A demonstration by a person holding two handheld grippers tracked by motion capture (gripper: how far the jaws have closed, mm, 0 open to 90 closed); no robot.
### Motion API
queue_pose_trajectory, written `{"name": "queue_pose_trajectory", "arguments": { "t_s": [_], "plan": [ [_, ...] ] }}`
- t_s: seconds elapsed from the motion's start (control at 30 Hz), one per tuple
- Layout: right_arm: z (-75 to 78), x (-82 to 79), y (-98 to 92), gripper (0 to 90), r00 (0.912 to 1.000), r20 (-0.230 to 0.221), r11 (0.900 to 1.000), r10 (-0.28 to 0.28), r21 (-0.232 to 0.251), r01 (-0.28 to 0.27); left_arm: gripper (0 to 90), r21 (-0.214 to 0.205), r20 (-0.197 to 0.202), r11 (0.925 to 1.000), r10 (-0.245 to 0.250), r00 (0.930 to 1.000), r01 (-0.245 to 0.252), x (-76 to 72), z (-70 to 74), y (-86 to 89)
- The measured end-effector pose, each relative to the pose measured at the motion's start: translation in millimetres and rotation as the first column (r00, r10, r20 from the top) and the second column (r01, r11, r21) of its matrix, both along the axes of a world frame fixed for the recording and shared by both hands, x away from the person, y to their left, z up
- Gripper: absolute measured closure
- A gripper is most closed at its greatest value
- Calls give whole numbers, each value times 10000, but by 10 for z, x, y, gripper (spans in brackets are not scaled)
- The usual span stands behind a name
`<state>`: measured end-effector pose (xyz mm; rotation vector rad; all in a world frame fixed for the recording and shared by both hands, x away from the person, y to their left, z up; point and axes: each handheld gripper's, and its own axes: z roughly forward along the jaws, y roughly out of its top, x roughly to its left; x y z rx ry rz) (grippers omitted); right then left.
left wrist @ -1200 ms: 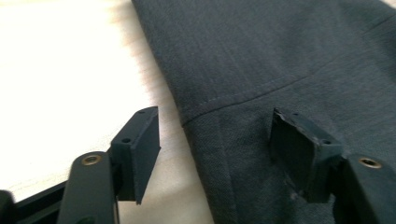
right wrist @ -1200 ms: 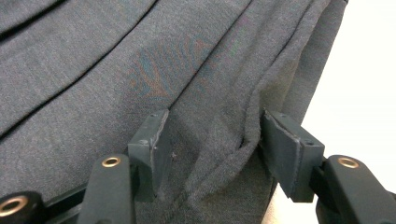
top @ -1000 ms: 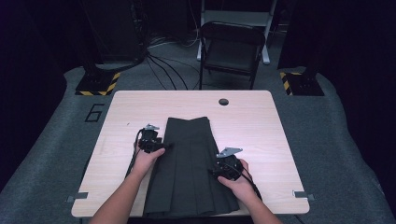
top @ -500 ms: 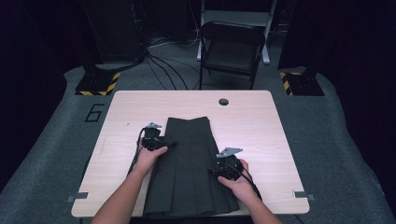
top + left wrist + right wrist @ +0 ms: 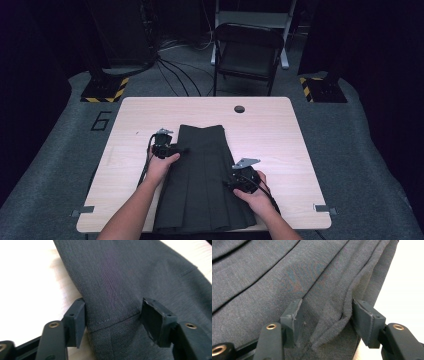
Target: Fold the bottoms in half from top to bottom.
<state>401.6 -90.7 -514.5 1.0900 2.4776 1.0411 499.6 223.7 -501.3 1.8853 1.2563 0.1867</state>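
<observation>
A dark grey pleated skirt (image 5: 200, 170) lies flat on the wooden table (image 5: 280, 130), waistband at the far end. My left gripper (image 5: 181, 149) is at the skirt's left edge, just below the waistband. Its jaws have just been closing. The stitched edge of the skirt (image 5: 112, 285) lies between them, and my left gripper (image 5: 113, 312) still stands open around it. My right gripper (image 5: 229, 182) rests on the skirt's right side, lower down. A loose ridge of folded cloth (image 5: 332, 322) sits between the spread jaws of my right gripper (image 5: 325, 312).
A round cable hole (image 5: 239, 109) is in the table near its far edge. A black folding chair (image 5: 247, 50) stands behind the table. Bare wood lies to the left and right of the skirt. The skirt's hem reaches the near table edge.
My left gripper has edged slightly right onto the skirt's left edge. The right hand and the skirt have stayed still.
</observation>
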Motion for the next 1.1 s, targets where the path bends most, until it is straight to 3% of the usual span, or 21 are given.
{"name": "queue_pose_trajectory", "arguments": {
  "t_s": [0.27,0.4,0.5,0.6,0.83,1.1],
  "plan": [
    [-2,-2,-1,420,10000,10,10000,-6,11,6,526,-144,344,9996,247,9991,-242,-32,63,9],
    [-3,-3,-1,420,10000,6,10000,-18,41,18,654,18,477,9987,506,9976,-508,-52,95,1],
    [-8,0,-3,419,10000,95,10000,11,36,-11,697,177,597,9984,534,9968,-546,-67,110,-20],
    [-7,-1,-7,420,10000,62,10000,39,31,-39,737,300,856,9989,329,9958,-356,-100,143,-43],
    [-10,-7,-3,421,10000,73,10000,33,9,-33,786,148,1492,9998,-177,9886,156,-221,222,-129],
    [-4,-31,42,422,9993,-68,9993,-376,-73,375,800,560,2182,9923,-1199,9685,1102,-374,305,-217]
  ]
}}
